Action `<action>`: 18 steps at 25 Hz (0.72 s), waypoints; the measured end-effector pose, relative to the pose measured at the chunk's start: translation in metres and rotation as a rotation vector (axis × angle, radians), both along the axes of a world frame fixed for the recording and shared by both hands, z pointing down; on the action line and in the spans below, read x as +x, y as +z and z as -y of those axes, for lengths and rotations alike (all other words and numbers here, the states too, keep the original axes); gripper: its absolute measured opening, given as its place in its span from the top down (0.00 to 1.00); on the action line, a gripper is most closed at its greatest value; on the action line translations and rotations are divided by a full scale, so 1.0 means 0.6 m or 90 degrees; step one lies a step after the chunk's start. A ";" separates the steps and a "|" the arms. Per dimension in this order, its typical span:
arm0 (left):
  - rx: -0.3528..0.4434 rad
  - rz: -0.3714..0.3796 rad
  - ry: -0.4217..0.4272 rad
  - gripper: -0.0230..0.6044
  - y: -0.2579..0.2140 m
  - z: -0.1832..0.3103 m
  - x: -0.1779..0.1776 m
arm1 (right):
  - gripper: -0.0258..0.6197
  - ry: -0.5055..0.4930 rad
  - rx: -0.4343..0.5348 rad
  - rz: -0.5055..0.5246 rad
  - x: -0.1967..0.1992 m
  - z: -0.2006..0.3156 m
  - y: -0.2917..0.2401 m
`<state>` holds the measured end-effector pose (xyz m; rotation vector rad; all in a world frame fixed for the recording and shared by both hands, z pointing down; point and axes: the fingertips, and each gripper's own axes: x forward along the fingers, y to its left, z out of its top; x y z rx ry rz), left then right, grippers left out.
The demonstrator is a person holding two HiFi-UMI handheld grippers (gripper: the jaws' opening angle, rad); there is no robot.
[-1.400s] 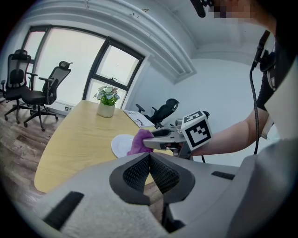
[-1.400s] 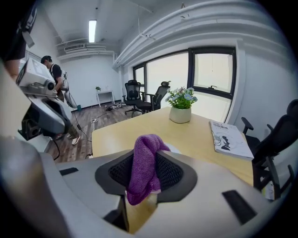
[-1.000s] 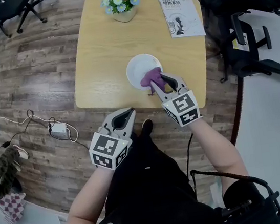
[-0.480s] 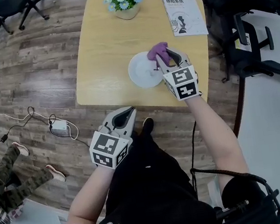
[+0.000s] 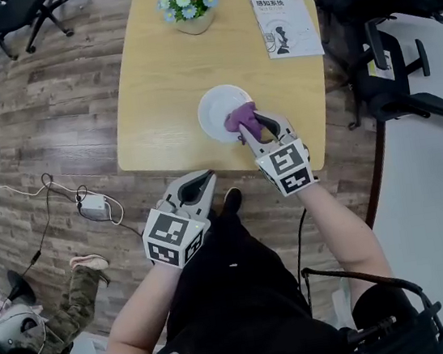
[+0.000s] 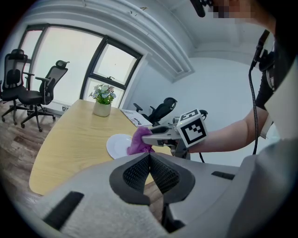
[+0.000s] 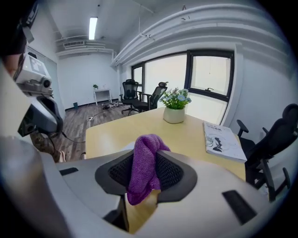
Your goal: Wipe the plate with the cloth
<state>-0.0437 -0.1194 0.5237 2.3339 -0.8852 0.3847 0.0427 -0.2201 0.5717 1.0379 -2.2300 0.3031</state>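
While the left gripper hangs back, jaws together, the right gripper clamps cloth over the plate.

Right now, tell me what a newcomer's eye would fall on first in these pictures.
The purple cloth stands out, pinched in the right tongs over the near right rim of the white plate on the wooden table. At the table's far edge sit potted flowers and a booklet. The left tongs hang shut and empty, off the table's near edge.
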 end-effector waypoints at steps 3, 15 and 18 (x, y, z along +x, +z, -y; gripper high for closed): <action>0.000 0.001 0.002 0.96 0.002 0.000 0.003 | 0.77 -0.025 -0.024 0.018 -0.020 -0.045 0.004; -0.004 0.003 0.000 0.95 0.002 0.004 0.008 | 0.77 0.032 0.053 -0.002 0.026 0.059 -0.035; -0.003 0.003 0.001 0.96 -0.001 0.006 0.010 | 0.77 0.062 0.070 -0.025 0.045 0.113 -0.039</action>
